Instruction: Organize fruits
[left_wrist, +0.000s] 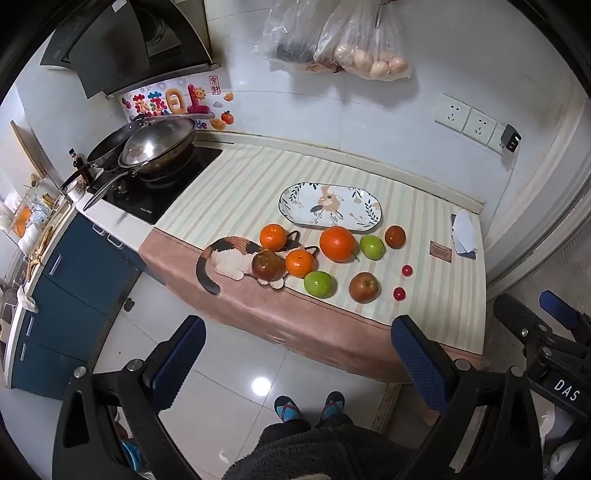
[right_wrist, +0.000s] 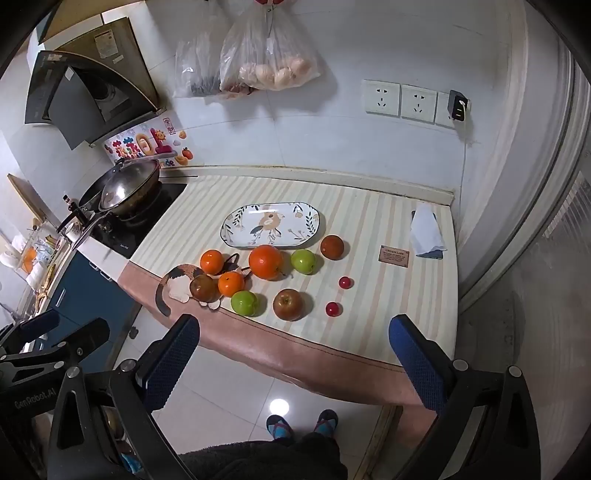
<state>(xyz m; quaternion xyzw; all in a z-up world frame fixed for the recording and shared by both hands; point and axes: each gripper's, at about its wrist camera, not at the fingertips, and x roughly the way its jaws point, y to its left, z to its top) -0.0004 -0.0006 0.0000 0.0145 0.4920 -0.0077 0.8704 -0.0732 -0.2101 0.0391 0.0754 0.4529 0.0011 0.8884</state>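
An empty oval patterned plate (left_wrist: 330, 205) (right_wrist: 272, 223) lies on the striped mat. In front of it sit a large orange (left_wrist: 337, 243) (right_wrist: 265, 261), two small oranges (left_wrist: 273, 237) (left_wrist: 299, 263), two green apples (left_wrist: 372, 247) (left_wrist: 319, 284), three dark red apples (left_wrist: 364, 287) (left_wrist: 268, 264) (left_wrist: 395, 236) and two small red fruits (left_wrist: 407, 270) (left_wrist: 399, 293). My left gripper (left_wrist: 299, 363) is open and empty, held above the floor in front of the counter. My right gripper (right_wrist: 295, 362) is open and empty too, short of the counter edge.
A cat figure (left_wrist: 232, 258) lies at the mat's left among the fruits. A wok (left_wrist: 155, 142) sits on the stove at left. A folded cloth (left_wrist: 464, 236) and small label (left_wrist: 440, 252) lie at right. Plastic bags (left_wrist: 354, 40) hang on the wall.
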